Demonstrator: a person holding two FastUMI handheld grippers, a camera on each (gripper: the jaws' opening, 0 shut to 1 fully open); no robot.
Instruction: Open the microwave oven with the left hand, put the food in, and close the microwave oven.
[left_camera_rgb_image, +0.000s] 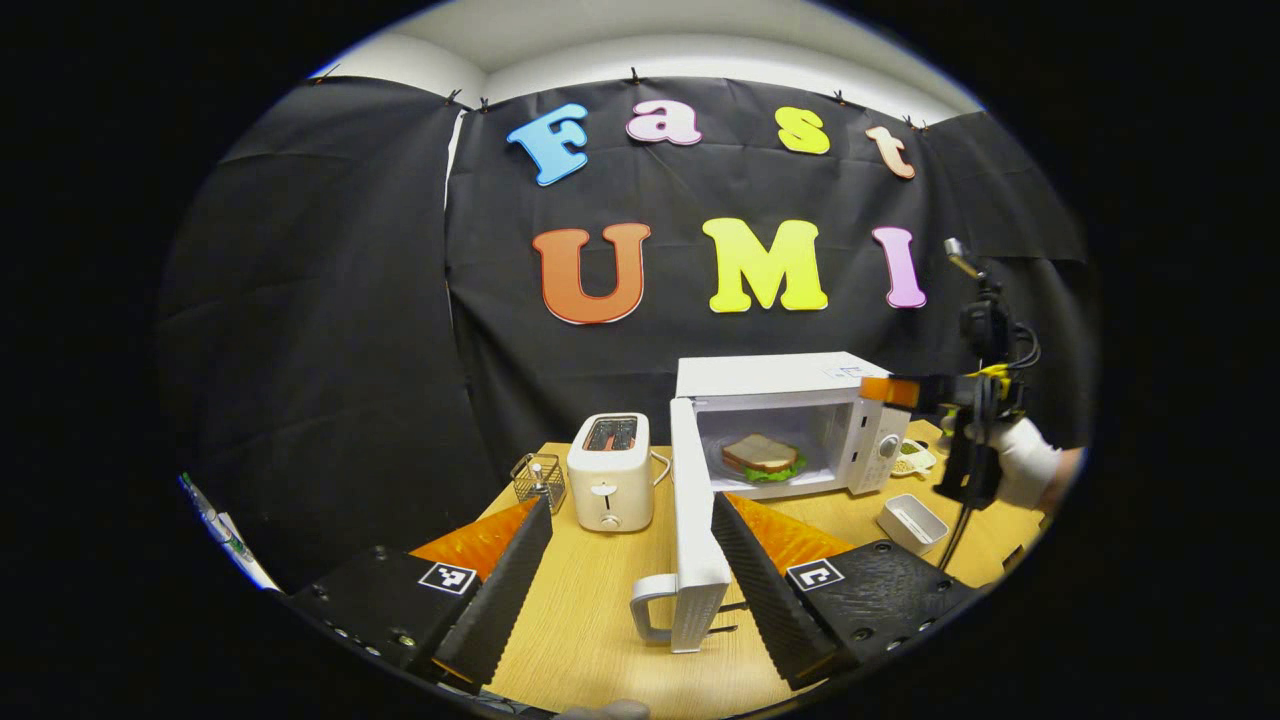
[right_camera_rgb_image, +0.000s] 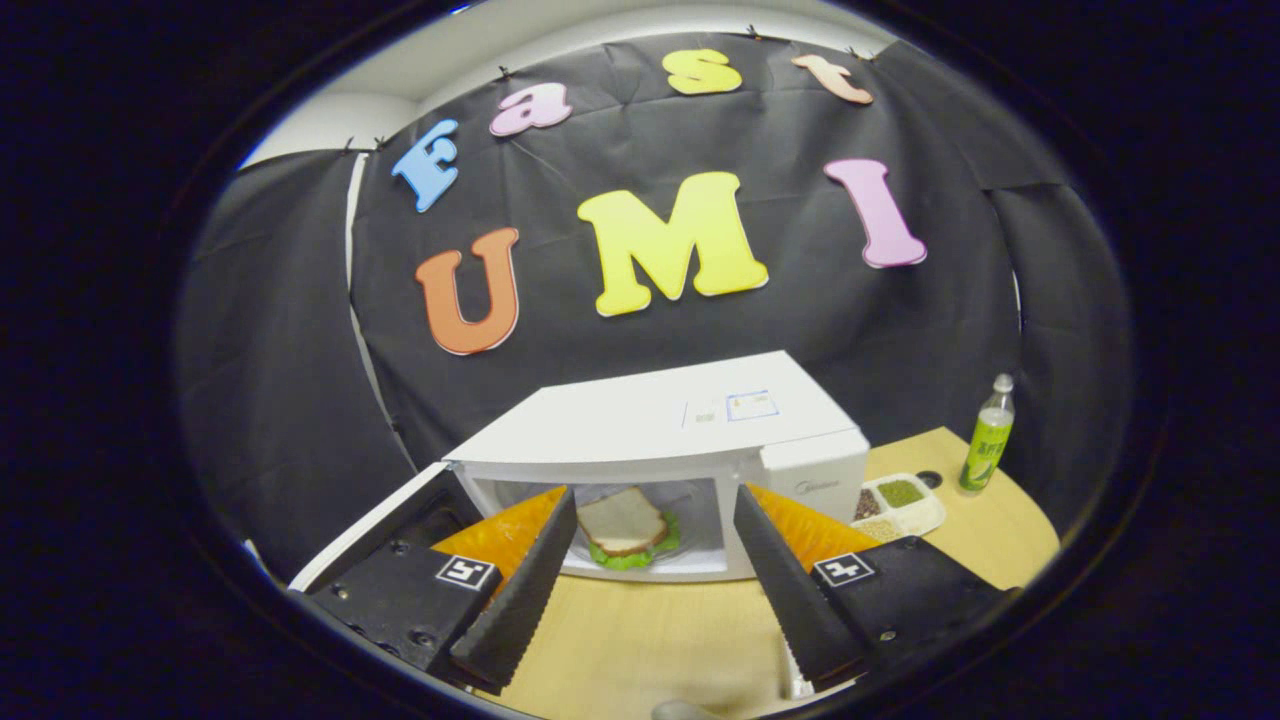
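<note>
Sandwich lies inside microwave | stiff light door is best pushed at handle | left tongs and right tongs are held wide, empty

Each handheld gripper has black housings with small screws, square black-and-white marker tags, orange panels and ridged inner finger faces: left gripper, right gripper. From the left gripper view, the person's hand wears a white glove, with black cables hanging beneath.
</note>
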